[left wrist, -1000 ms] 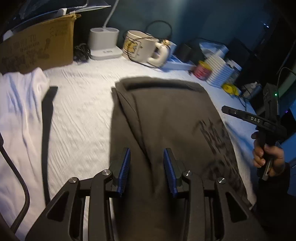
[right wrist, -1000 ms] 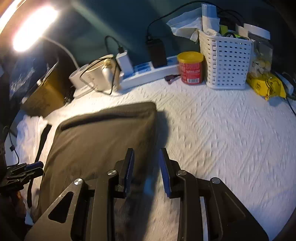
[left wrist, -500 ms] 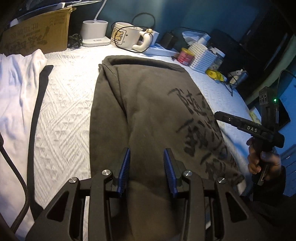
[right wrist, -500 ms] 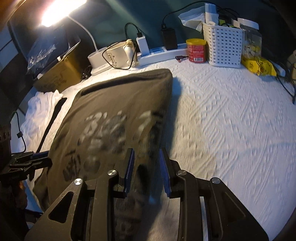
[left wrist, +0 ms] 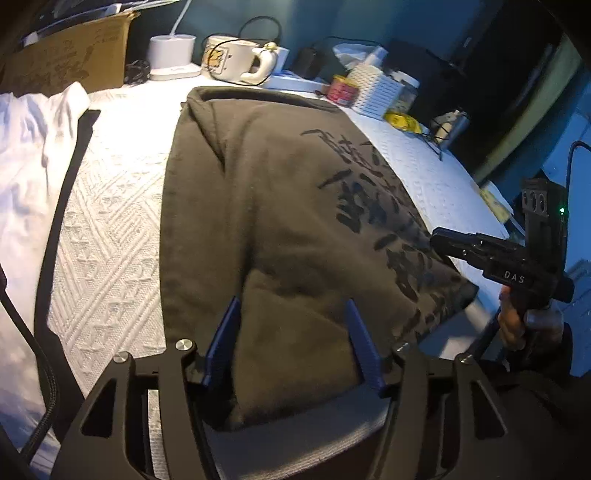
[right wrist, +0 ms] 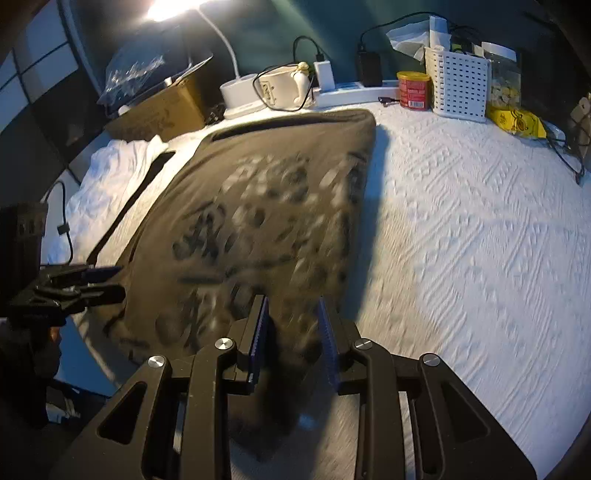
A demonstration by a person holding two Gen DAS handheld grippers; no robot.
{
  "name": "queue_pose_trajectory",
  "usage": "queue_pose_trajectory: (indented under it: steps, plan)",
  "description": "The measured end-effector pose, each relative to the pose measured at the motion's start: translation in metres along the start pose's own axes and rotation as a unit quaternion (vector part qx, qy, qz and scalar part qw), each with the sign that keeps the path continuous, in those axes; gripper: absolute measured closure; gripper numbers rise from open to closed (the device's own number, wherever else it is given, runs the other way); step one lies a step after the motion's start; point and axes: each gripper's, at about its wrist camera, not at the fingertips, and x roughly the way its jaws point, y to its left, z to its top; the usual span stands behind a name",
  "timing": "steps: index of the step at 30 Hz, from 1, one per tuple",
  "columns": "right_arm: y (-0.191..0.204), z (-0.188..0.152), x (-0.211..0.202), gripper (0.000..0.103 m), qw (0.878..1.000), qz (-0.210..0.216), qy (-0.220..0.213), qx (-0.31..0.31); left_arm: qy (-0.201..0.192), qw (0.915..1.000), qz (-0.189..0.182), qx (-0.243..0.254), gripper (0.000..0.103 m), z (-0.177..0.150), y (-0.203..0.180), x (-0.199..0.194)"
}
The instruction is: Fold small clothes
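Olive-brown printed garment (left wrist: 280, 229) flat on white cover (right wrist: 461, 240) | left gripper (left wrist: 291, 347) jaws just widened, fabric loose between | right gripper (right wrist: 291, 336) narrow, pinching near hem.

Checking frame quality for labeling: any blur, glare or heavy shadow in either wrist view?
Right wrist: lamp blown out top left, print on the dark shirt smeared by motion, shirt casts a shadow on the white cover. Left wrist: print sharper, right side dim, fisheye bends edges.
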Motion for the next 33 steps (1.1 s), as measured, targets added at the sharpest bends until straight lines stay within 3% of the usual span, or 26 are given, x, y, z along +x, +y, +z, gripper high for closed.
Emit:
queue_pose_trajectory:
  steps: [3,4,5,6,7,9,16,20,22,24,26,27,28,30,33]
  plan:
    - [0.001,-0.010,-0.006,0.073,1.000,0.000,-0.006,0.009,-0.015,0.9999,-0.004,0.003,0.044,-0.004,0.002,-0.001]
    - [0.001,-0.012,-0.007,0.073,1.000,-0.002,-0.005,0.011,-0.018,0.9998,-0.005,0.002,0.049,-0.005,0.002,-0.002]
    - [0.002,-0.014,-0.008,0.073,1.000,-0.005,-0.004,0.012,-0.020,0.9998,-0.005,0.006,0.058,-0.006,0.000,-0.003]
    - [0.002,-0.017,-0.008,0.073,1.000,-0.007,-0.002,0.012,-0.022,0.9997,-0.003,0.013,0.079,-0.007,-0.003,-0.004]
    - [0.002,-0.018,-0.009,0.073,1.000,-0.008,-0.001,0.012,-0.023,0.9995,0.002,0.020,0.092,-0.008,-0.005,-0.006]
    - [0.003,-0.020,-0.010,0.073,1.000,-0.011,-0.002,0.014,-0.034,0.9991,0.004,0.025,0.099,-0.007,-0.006,-0.014]
    - [0.007,-0.029,-0.011,0.073,1.000,-0.014,0.008,0.010,-0.064,0.9976,0.009,0.023,0.103,-0.003,0.007,-0.051]
    - [0.012,-0.035,-0.011,0.073,1.000,-0.019,0.012,0.006,-0.053,0.9985,0.011,0.008,0.103,-0.002,0.020,-0.052]
    - [0.012,-0.036,-0.012,0.073,1.000,-0.019,0.014,0.008,-0.032,0.9994,-0.005,-0.011,0.103,-0.003,0.025,-0.046]
    - [0.010,-0.036,-0.014,0.073,1.000,-0.019,0.015,0.013,-0.010,0.9997,0.007,-0.021,0.100,-0.005,0.027,-0.036]
    - [0.007,-0.036,-0.015,0.073,0.999,-0.023,0.017,0.016,0.012,0.9990,0.024,-0.036,0.078,-0.009,0.028,-0.025]
    - [0.006,-0.036,-0.016,0.073,0.999,-0.025,0.018,0.016,0.017,0.9986,0.023,-0.045,0.060,-0.010,0.029,-0.021]
    - [0.006,-0.036,-0.017,0.073,0.999,-0.027,0.018,0.017,0.017,0.9984,0.019,-0.051,0.051,-0.011,0.031,-0.020]
    - [0.004,-0.036,-0.020,0.073,0.999,-0.029,0.018,0.020,0.012,0.9987,0.011,-0.048,0.045,-0.012,0.027,-0.018]
    - [0.002,-0.036,-0.021,0.073,0.999,-0.029,0.017,0.022,0.015,0.9994,-0.007,-0.031,0.044,-0.011,0.016,-0.017]
